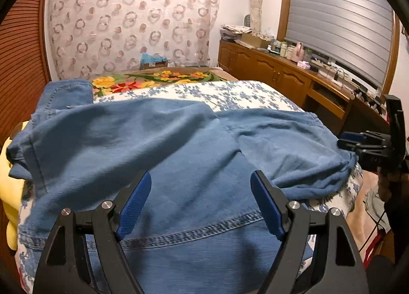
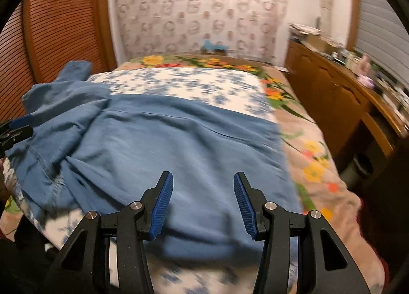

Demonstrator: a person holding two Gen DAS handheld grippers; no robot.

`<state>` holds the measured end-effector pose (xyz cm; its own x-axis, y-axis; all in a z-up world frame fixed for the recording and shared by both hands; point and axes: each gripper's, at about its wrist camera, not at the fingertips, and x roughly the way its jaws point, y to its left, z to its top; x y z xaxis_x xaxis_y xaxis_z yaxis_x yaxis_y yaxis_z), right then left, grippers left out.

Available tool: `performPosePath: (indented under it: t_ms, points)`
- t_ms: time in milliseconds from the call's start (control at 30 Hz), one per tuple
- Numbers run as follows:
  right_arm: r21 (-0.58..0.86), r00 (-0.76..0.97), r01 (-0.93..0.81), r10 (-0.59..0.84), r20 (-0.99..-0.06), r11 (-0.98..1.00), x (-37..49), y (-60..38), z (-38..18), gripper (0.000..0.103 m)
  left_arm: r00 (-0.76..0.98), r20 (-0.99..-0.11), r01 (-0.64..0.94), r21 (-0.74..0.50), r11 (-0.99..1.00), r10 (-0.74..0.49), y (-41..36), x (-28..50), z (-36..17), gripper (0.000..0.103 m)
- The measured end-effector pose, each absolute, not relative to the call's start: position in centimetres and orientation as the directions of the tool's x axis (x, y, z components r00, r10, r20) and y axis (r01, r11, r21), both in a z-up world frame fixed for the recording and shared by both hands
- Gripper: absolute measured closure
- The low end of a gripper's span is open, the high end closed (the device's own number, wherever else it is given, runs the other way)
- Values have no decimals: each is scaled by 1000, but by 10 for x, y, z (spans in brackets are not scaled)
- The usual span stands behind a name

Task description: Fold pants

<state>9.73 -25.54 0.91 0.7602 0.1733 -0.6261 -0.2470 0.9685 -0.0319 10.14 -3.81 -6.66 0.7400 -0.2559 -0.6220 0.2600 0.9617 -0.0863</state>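
Blue denim pants point(image 1: 179, 140) lie spread and rumpled across the bed, with a stitched seam close below my left gripper point(image 1: 201, 181). That gripper hovers just over the cloth, its blue pads wide apart and nothing between them. In the right wrist view the pants point(image 2: 179, 140) fill the middle, one leg bunched toward the far left. My right gripper point(image 2: 203, 178) is open above the near hem, gripping nothing. The right gripper point(image 1: 358, 140) also shows at the right edge of the left wrist view, beside the leg's end. The left gripper point(image 2: 15, 127) peeks in at the left edge.
The bed carries a blue-flowered white sheet point(image 1: 230, 91) over a bright floral blanket point(image 2: 311, 166). A yellow cushion point(image 1: 10, 186) sits at the bed's left side. A cluttered wooden sideboard point(image 1: 281, 71) runs along the right under a window blind. A slatted wooden door point(image 2: 58, 25) stands on the left.
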Motion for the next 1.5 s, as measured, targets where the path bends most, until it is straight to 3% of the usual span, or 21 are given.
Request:
performPosePath:
  t_ms: [433, 1100, 1200, 1367, 1500]
  points:
    - [35, 752, -109, 105, -651, 993, 80, -323, -5, 48, 681, -678, 300, -89, 950, -279, -64, 107, -89, 22]
    - [7, 707, -116, 88, -702, 993, 87, -287, -2, 48, 686, -687, 285, -48, 957, -239, -71, 107, -99, 22]
    - [8, 708, -127, 97, -700, 992, 85, -286, -2, 56, 686, -688, 286, -44, 957, -237, -71, 107, -99, 22]
    - [-21, 712, -153, 96, -696, 988, 84, -282, 0, 78, 686, -687, 286, -48, 957, -239, -71, 106, -99, 22]
    - [-54, 740, -171, 92, -666, 984, 78, -281, 7, 84, 685, -687, 286, -54, 957, -244, -69, 106, -98, 22]
